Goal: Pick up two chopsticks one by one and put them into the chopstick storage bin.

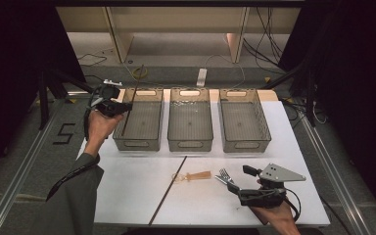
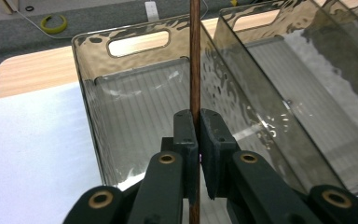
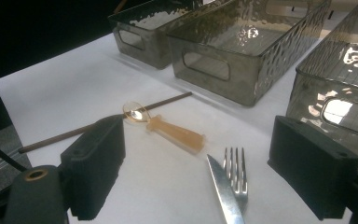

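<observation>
My left gripper (image 1: pixel 125 108) is held over the left rim of the left grey bin (image 1: pixel 138 139), shut on a thin brown chopstick (image 1: pixel 133 95) that stands steeply, its lower end down in that bin. In the left gripper view the chopstick (image 2: pixel 195 65) runs up between the closed pads of the left gripper (image 2: pixel 199 128). My right gripper (image 1: pixel 238 182) hovers low at the front right, open, just right of a fork (image 1: pixel 225 175) and a knife (image 1: pixel 219 179). In the right gripper view the fork (image 3: pixel 236 175) and knife (image 3: pixel 223 193) lie between the spread pads (image 3: pixel 98 163).
A second chopstick (image 1: pixel 169 188) lies on the white table, beside a small tan plastic spoon (image 1: pixel 194 175). The middle bin (image 1: pixel 190 142) and the right bin (image 1: pixel 247 142) stand in a row with the left one. Cables and table legs sit beyond the far edge.
</observation>
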